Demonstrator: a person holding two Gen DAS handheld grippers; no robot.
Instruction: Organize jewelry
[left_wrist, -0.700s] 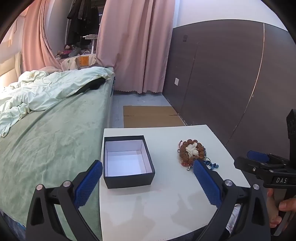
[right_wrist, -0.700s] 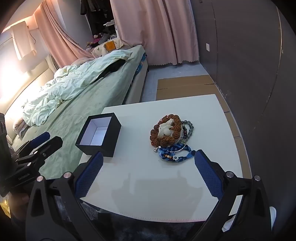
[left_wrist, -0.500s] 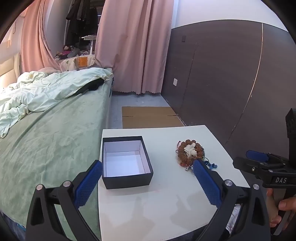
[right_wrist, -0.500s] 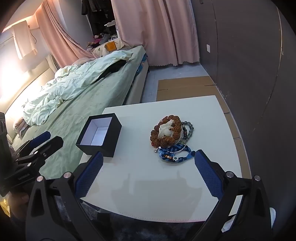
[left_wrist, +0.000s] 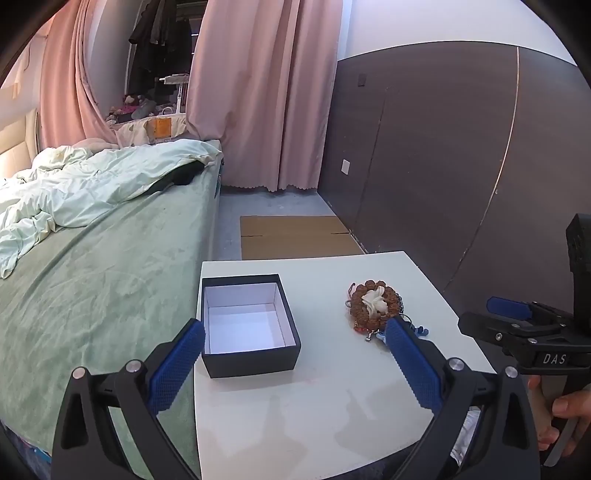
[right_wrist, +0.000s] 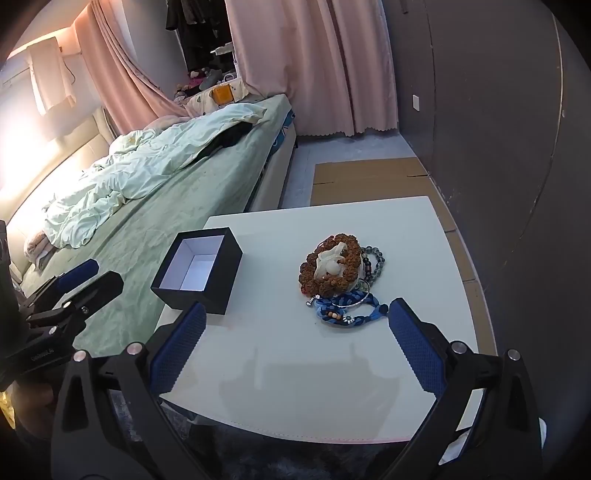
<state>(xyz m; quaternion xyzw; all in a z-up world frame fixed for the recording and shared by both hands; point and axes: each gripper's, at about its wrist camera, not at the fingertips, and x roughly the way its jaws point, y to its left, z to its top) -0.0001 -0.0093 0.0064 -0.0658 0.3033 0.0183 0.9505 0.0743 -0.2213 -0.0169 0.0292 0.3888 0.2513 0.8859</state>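
Note:
An open black box (left_wrist: 248, 325) with a white, empty inside sits on the left of the white table (left_wrist: 325, 398); it also shows in the right wrist view (right_wrist: 199, 271). A pile of jewelry (right_wrist: 341, 275) lies right of it: a brown bead bracelet with a white charm (left_wrist: 373, 303), a dark bead bracelet and a blue braided one (right_wrist: 349, 314). My left gripper (left_wrist: 295, 334) is open and empty, above the table's near part between box and pile. My right gripper (right_wrist: 293, 319) is open and empty, short of the pile.
A bed with a green cover and rumpled duvet (left_wrist: 92, 229) runs along the table's left edge. A dark wall panel (left_wrist: 443, 166) stands to the right. Flat cardboard (left_wrist: 295, 236) lies on the floor beyond the table. Pink curtains (left_wrist: 266, 92) hang at the back.
The left wrist view has shifted slightly; box and jewelry sit a little lower and leftward in it. The right gripper has barely moved. Both grippers stay open.

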